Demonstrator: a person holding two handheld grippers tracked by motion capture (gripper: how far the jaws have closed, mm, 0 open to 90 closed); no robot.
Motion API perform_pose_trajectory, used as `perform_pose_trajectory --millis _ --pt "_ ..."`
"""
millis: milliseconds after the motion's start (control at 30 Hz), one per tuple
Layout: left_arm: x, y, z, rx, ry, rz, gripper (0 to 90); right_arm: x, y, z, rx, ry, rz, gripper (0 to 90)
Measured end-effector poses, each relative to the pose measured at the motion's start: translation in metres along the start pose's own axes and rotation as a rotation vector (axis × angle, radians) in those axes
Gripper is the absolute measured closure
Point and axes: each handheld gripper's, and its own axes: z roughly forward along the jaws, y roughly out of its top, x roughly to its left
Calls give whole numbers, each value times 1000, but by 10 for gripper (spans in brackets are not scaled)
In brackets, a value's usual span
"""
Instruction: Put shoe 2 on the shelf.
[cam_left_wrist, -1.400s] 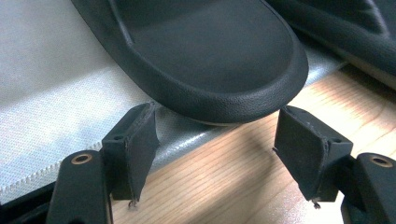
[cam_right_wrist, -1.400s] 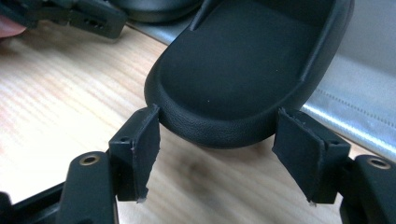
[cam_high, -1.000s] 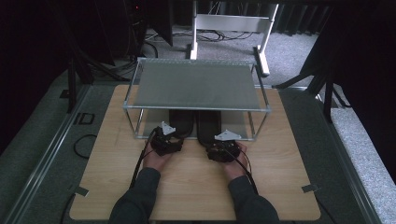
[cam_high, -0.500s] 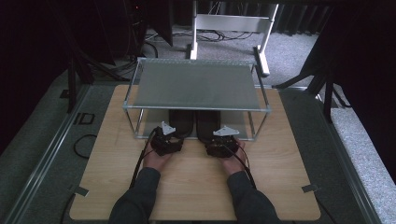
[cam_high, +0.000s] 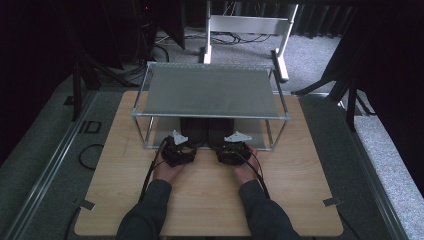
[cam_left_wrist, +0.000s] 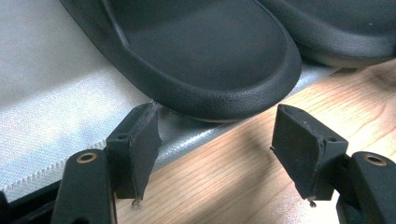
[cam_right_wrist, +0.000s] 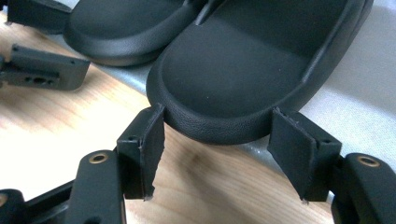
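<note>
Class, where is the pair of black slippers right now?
In the high view, the black slippers sit side by side on the lower shelf of the metal rack, just beyond both grippers.

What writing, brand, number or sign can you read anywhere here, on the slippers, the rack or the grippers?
None can be read.
Left slipper: plain black heel and sole, no mark.
Right slipper: plain black too.
Rack: bare grey shelves, no label.
Left gripper and right gripper: black pads with screw holes, nothing printed.
Table: bare wood.
</note>
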Motion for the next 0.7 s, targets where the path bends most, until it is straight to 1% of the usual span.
perform_pose_trajectory --millis 367,600,700 --pt "0 0 0 -2 -3 -1 327 -1 3 6 -2 -17 23 359" --pt "0 0 -1 -5 -5 2 327 -1 6 8 8 -21 18 358" --pt "-1 -1 -2 -10 -1 6 327 0 5 6 12 -25 13 357"
